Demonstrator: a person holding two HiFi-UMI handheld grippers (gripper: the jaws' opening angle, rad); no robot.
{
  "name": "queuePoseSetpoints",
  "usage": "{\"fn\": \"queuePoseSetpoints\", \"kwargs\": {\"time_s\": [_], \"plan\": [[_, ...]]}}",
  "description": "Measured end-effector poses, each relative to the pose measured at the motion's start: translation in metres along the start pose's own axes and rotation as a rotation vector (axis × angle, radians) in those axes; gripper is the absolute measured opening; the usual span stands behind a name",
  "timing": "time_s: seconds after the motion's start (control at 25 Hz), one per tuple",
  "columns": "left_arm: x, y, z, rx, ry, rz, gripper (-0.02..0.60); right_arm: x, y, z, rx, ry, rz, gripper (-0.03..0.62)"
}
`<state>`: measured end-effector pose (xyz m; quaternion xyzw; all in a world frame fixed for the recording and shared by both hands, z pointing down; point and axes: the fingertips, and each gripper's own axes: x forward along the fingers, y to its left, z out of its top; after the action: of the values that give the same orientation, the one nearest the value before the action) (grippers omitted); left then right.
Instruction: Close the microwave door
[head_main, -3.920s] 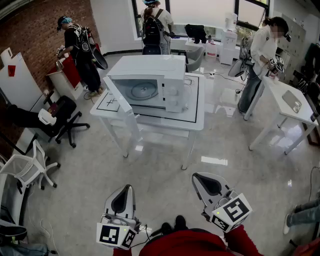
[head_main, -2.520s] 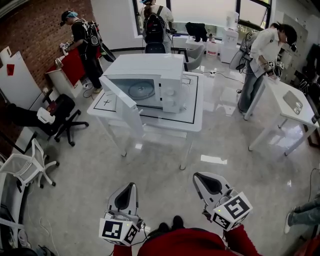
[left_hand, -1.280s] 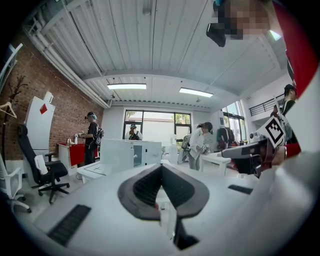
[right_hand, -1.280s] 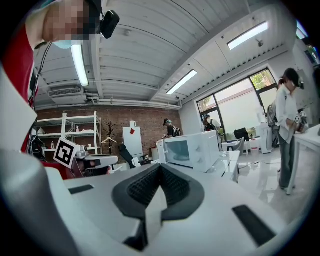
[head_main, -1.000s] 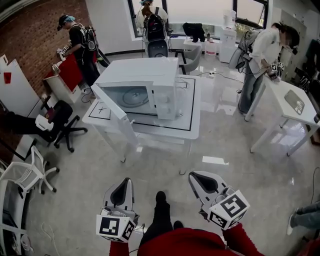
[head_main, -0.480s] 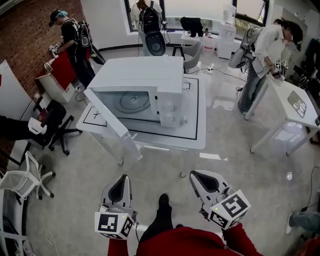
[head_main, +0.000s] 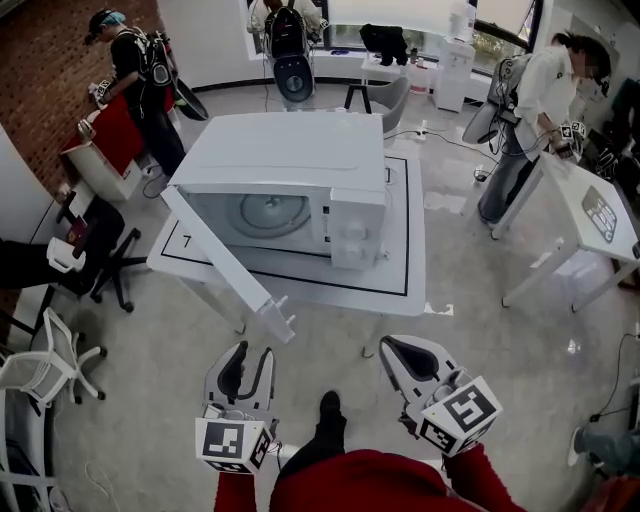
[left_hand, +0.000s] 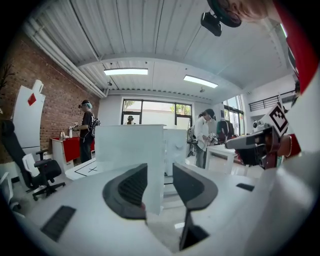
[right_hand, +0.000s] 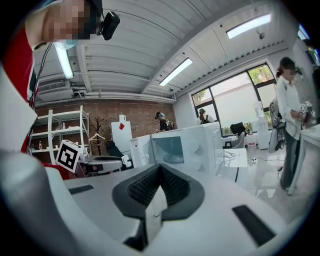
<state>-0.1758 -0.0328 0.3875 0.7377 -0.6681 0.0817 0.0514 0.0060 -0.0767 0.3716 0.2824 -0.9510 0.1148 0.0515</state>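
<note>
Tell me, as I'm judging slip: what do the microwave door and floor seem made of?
Door: white, smooth, probably plastic or painted metal, by its even sheen. Floor: pale, glossy, perhaps polished tile or stone; it mirrors bright light.

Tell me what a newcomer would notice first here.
The big white microwave stands on the central white table, its door swung wide open toward the front left. Nearer, the left gripper, whose jaws have just been opening with nothing held between them, and the shut right gripper point toward it.
</note>
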Motion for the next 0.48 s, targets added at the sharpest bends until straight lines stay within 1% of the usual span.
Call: {"fn": "queuePoseSetpoints", "kwargs": {"time_s": [0.04,0.16,0.48], "plan": [[0.004,0.003,0.0,0.007,0.007,-0.003,0.162,0.003,-0.002,0.001,0.0,0.001,-0.003,0.012],[0.016,0.009,-0.004,0.012,0.03,-0.026,0.19,0.012,-0.007,0.004,0.0,0.006,-0.015,0.012],[0.044,0.006,-0.009,0.012,0.061,-0.128,0.198,0.03,-0.02,0.006,0.011,0.014,-0.049,0.012]]}}
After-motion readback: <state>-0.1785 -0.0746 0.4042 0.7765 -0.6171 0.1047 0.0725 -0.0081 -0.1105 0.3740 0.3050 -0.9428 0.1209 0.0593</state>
